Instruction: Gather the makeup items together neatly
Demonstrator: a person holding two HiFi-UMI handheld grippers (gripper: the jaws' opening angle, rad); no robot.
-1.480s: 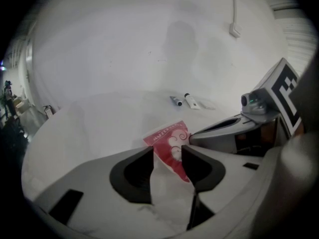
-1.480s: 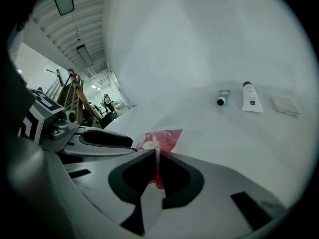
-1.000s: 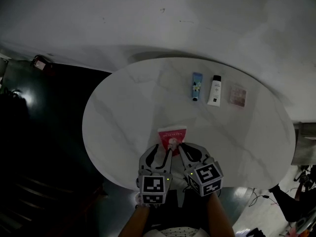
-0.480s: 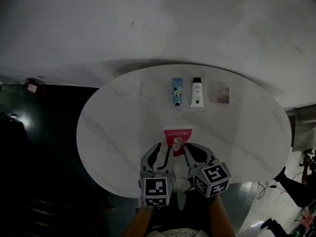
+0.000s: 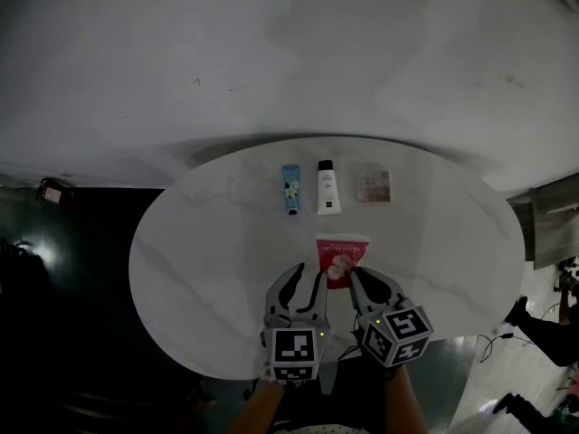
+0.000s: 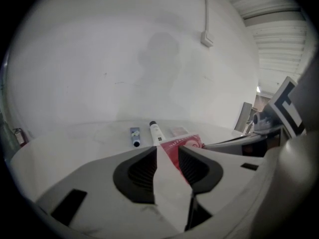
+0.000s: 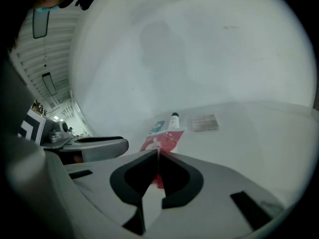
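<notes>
Your right gripper [image 5: 355,275] is matt grey plastic with matt black pads. The red sachet [image 5: 341,253] pinched between its fingers looks like slick printed film. Beyond the fingertips, the table [image 5: 199,242] is smooth, marble-veined, lightly polished; the blue tube [image 5: 290,189] and white tube [image 5: 328,188] look like smooth plastic.

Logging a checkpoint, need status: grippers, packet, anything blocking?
Right gripper shut on red packet. Left gripper open, jaws just been closing, nothing between them. Nothing between packet and blue tube, white tube, palette.
</notes>
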